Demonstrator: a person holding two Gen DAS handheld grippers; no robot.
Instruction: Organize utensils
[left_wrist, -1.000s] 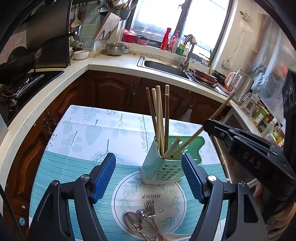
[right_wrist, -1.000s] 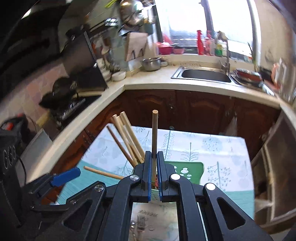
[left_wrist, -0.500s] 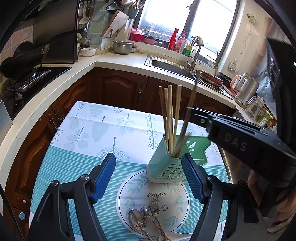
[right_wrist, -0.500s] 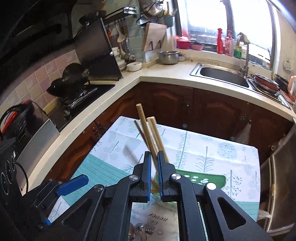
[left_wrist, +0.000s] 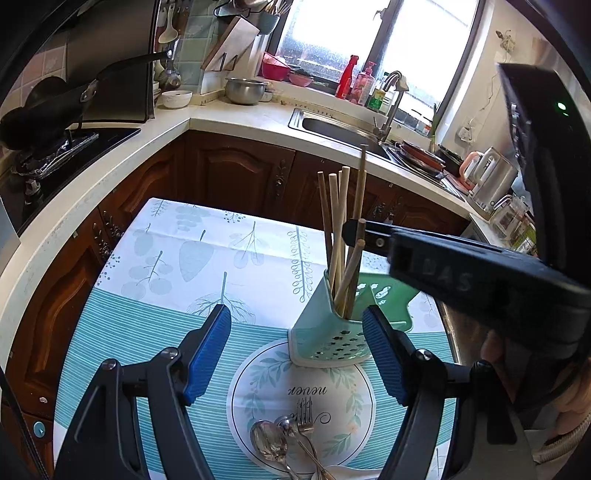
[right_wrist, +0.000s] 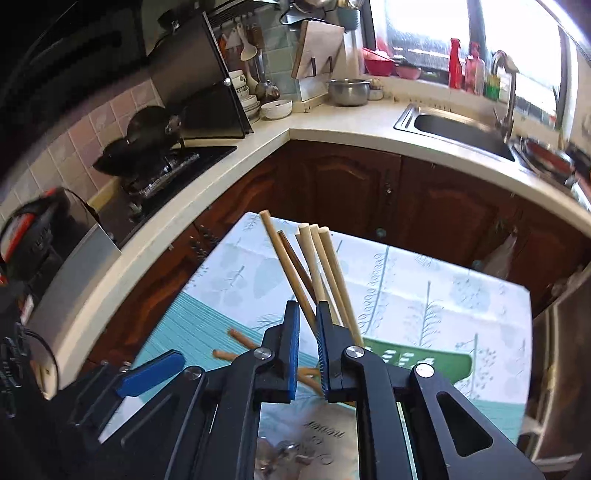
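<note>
Easing apart, our right claw (right_wrist: 306, 347) brackets a chopstick (right_wrist: 286, 267) standing in the holder (left_wrist: 325, 332); left claw (left_wrist: 299, 354) hangs spread.

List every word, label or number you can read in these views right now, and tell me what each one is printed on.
"never": on the round placemat, printed upside down in the left wrist view.
"DAS": raised letters on the black body of the right gripper, near.
Bottle labels by the sink: too small to read.
Red and black device by the stove: markings blurred, unreadable.
</note>
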